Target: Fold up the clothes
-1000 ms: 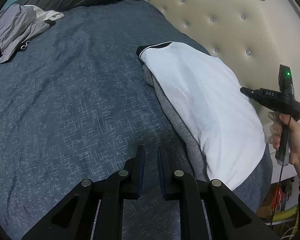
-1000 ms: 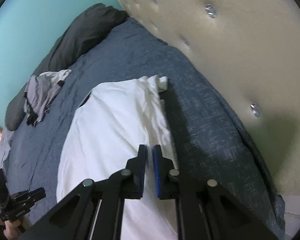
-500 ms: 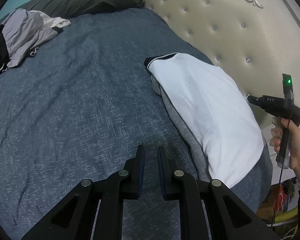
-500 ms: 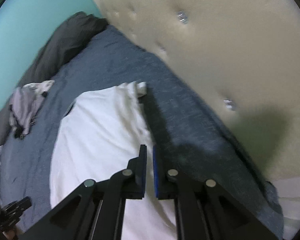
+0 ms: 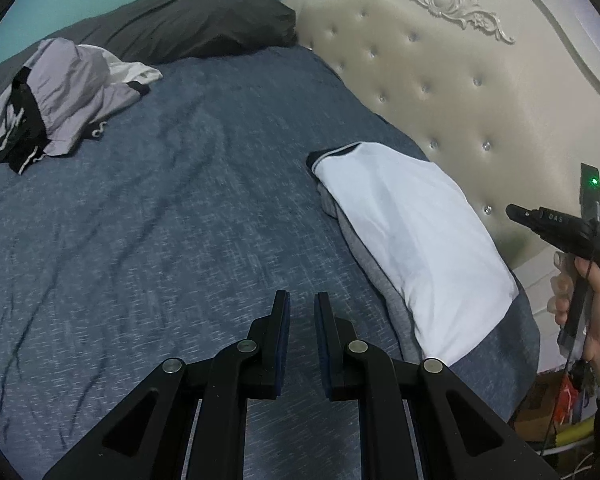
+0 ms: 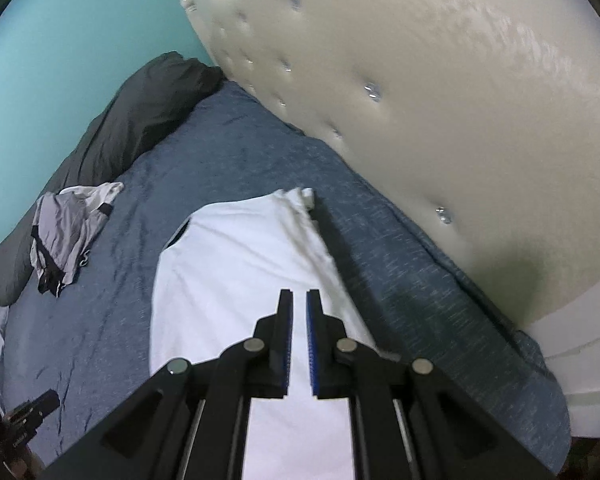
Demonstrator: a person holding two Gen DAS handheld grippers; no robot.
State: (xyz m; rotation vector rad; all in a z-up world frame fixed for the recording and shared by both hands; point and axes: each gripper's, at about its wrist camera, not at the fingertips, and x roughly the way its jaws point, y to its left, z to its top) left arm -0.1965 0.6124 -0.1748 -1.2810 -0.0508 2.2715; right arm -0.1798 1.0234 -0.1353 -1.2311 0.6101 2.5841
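Note:
A folded white shirt (image 5: 412, 232) with a dark collar lies on a grey garment by the headboard; it also shows in the right wrist view (image 6: 236, 280). A crumpled grey and black garment (image 5: 56, 100) lies at the far left of the bed, also in the right wrist view (image 6: 64, 232). My left gripper (image 5: 302, 300) hangs above the bare blue bedspread, jaws nearly together, holding nothing. My right gripper (image 6: 298, 298) hovers above the white shirt, jaws nearly together, empty. The right gripper's body (image 5: 568, 232) shows in the left wrist view, held in a hand.
The blue bedspread (image 5: 160, 240) covers the bed. A dark pillow (image 5: 188, 28) lies at the far end. A cream tufted headboard (image 5: 440, 80) runs along the right side. A teal wall (image 6: 80, 32) stands behind. Clutter sits on the floor at lower right (image 5: 556, 412).
Both grippers have risen and pulled back from the bed. The left view now takes in more of the bed and the crumpled garment. The folded shirt has not moved.

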